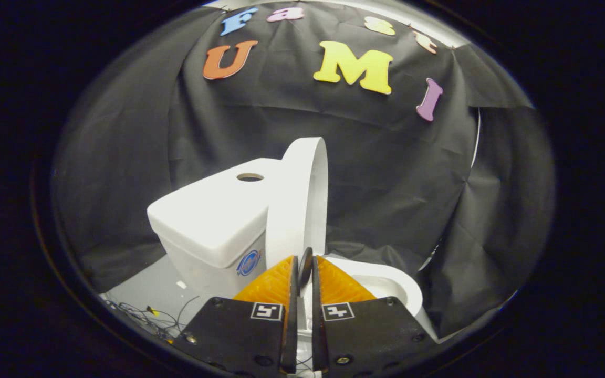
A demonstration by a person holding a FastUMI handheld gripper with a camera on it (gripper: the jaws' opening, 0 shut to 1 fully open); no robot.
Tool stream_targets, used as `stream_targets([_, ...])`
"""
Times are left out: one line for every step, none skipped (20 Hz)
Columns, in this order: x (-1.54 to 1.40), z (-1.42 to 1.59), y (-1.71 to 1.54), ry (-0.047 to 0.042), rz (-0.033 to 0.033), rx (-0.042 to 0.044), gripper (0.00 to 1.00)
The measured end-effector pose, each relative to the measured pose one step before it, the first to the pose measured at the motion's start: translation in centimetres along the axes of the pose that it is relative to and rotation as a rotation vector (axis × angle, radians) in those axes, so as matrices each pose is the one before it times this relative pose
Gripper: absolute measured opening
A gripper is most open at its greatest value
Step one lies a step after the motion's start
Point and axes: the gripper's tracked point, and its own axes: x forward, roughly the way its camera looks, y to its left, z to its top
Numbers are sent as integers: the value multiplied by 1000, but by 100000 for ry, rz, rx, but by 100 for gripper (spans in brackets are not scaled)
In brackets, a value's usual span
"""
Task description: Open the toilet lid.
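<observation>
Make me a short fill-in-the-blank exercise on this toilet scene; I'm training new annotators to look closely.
1. The toilet lid stands ____, raised off the bowl.
2. The lid leans toward the ____, which has a round hole in its top.
3. The gripper fingers are nearly ____, with just a narrow gap.
4. Loose ____ lie on the floor beside the toilet.

Missing words: upright; tank; shut; wires

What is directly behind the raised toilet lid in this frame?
The white tank sits right behind the upright lid; a round hole shows in its top. The lid covers the tank's near side and the hinge. The gripper, fingers nearly closed, is at the lid's lower edge.
</observation>
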Motion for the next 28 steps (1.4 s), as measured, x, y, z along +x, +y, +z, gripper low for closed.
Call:
stream_targets([28, 34, 167, 784, 83, -2677, 15])
stream_targets([37, -16, 10, 1045, 639, -2229, 15])
stream_targets([98, -72, -67, 1065, 1777, -473, 17])
stream_targets([-4, -79, -354, 285, 2457, 1830, 19])
stream_targets([-415, 403, 201, -783, 5417, 2511, 22])
stream_targets([-602, 690, 540, -1405, 6033, 2132, 25])
stream_targets([-799, 639, 52, -1836, 3684, 1998, 41])
stream_targets([-1170, 794, -681, -3599, 1494, 1550, 56])
stream_targets([-984, 715, -901, -4902, -1357, 811, 72])
stream_targets([-1480, 1277, -1308, -5117, -1528, 788, 73])
stream_targets([-1319, 1113, -1217, -5131, -1033, 1069, 74])
stream_targets([-1180, 902, -894, -4518, -327, 1191, 81])
stream_targets([-1174, 947, -1291, -4155, -1701, 1079, 87])
stream_targets([-1184, 765, -1484, -3721, -1355, 378, 94])
stream_targets([-1086, 571, -1542, -3177, -1438, 126, 100])
stream_targets([-1216, 149, -1459, -2227, -1689, 465, 100])
stream_targets([-1156, 79, -1365, -1580, -857, 420, 100])
stream_targets([-1107, -205, -1131, -1364, -79, 188, 100])
stream_targets([-1040, -177, -1299, -1161, -306, 65, 100])
stream_targets([-1026, -382, -1562, -1134, -1383, 386, 100])
stream_targets([-950, -289, -1469, -882, -1124, 217, 100])
stream_targets([-917, -620, -1431, -37, -1755, 126, 100])
stream_targets([-1145, -775, -1350, 152, -1668, 176, 100])
stream_targets([-1078, -886, -1589, -182, -2259, 825, 100])
stream_targets([-883, -758, -1570, -567, -2484, 1266, 100])
stream_targets([-643, -1048, -1515, 314, -2533, 1197, 100])
stream_targets([-717, -1317, -1577, 1811, -2758, 1410, 100])
stream_targets([-631, -1261, -1519, 1962, -2745, 1368, 100])
